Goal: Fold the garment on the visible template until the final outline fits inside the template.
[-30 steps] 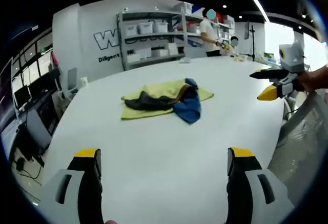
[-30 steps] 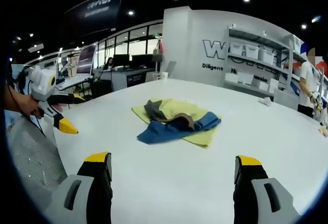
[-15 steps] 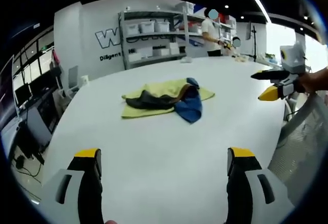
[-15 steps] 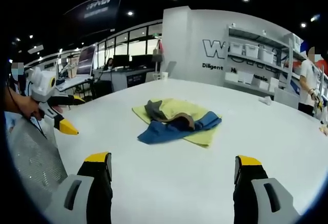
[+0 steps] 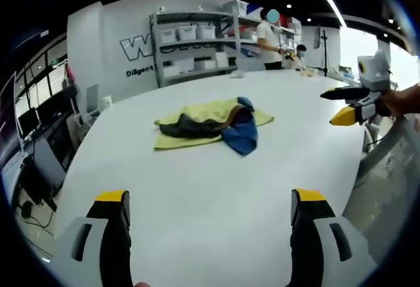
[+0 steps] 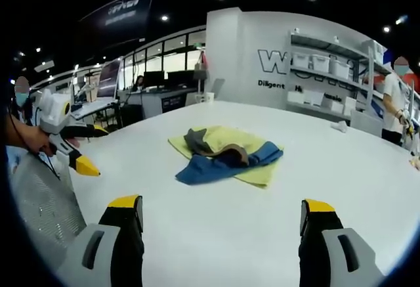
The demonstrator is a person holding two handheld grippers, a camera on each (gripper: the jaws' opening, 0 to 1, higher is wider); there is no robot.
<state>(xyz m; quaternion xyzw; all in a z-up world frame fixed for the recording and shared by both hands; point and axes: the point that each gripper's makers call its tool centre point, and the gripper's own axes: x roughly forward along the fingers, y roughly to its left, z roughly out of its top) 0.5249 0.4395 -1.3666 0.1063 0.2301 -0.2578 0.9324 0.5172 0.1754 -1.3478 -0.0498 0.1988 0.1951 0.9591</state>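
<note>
Since the garment (image 5: 216, 126) lies crumpled, blue and dark folds heaped over the yellow template (image 5: 197, 128) near the counter's (image 5: 210, 195) middle, folding has not begun. Both tools, the left tool (image 5: 208, 224) and right tool (image 6: 223, 231), hang well back toward the near edge, jaws wide and holding nothing, probably poised to reach in.

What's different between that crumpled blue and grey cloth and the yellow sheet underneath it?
The garment is blue, grey and tan, while the yellow sheet is one plain colour. The garment lies bunched and wrinkled; the yellow sheet lies flat on the white table. The garment sits on top and spills over one edge of the yellow sheet. Both are soft and lie far ahead of the two open tools.
</note>
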